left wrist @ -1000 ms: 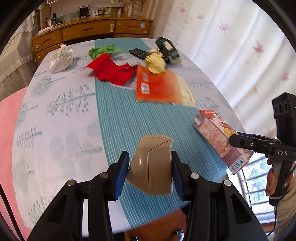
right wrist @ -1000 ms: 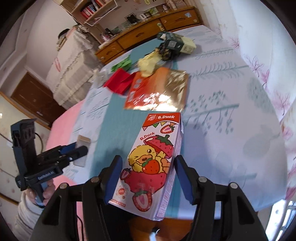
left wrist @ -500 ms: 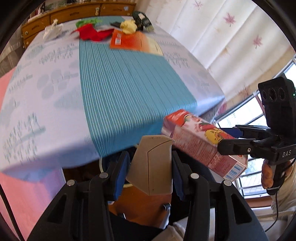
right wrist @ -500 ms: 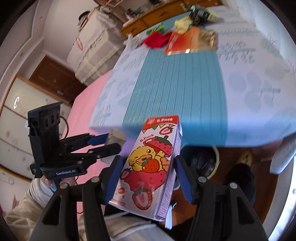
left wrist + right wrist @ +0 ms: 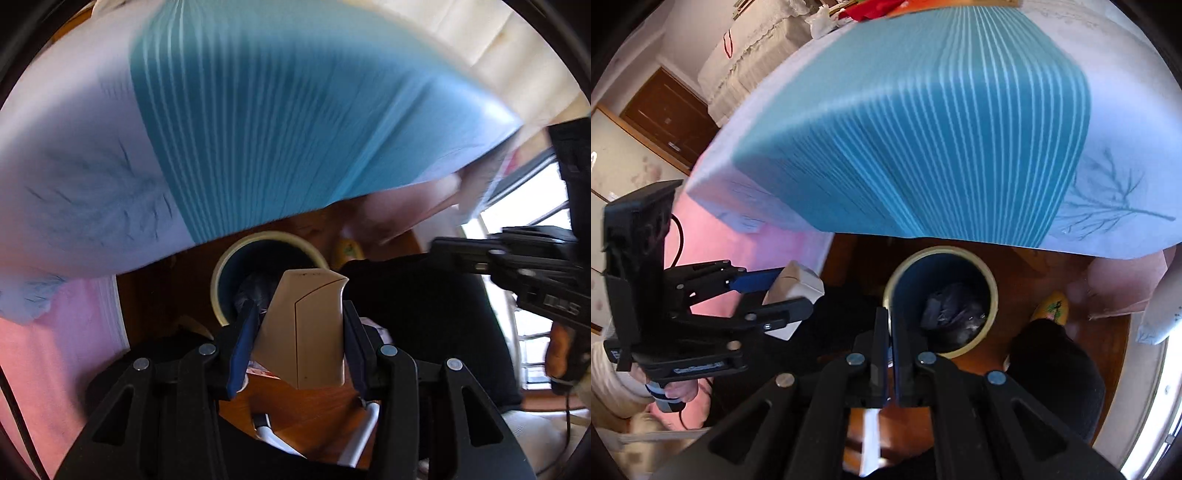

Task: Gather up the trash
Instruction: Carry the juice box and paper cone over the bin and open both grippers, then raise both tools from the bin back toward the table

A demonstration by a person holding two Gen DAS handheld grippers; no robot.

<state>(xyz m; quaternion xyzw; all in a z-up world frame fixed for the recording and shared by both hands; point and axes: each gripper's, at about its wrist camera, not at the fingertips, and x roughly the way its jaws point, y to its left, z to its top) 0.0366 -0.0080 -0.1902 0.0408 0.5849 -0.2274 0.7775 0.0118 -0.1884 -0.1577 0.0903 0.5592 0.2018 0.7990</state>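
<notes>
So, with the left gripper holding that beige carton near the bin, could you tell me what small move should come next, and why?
Probably ease the left gripper forward over the bin before letting go: the beige carton is clamped between its pads and hangs at the near rim rather than squarely over the opening.

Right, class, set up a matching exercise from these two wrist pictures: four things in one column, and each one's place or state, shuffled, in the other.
Things:
1. left claw
2. right claw
3. round cream-rimmed blue waste bin
4. teal striped tablecloth

Places or states:
A. on the wooden floor, dark crumpled trash inside
B. shut, nothing between the jaws
C. draped over the table edge above the bin
D. clamped on a small beige carton

Pairs: 1-D, 2-B, 3-A, 4-C
</notes>
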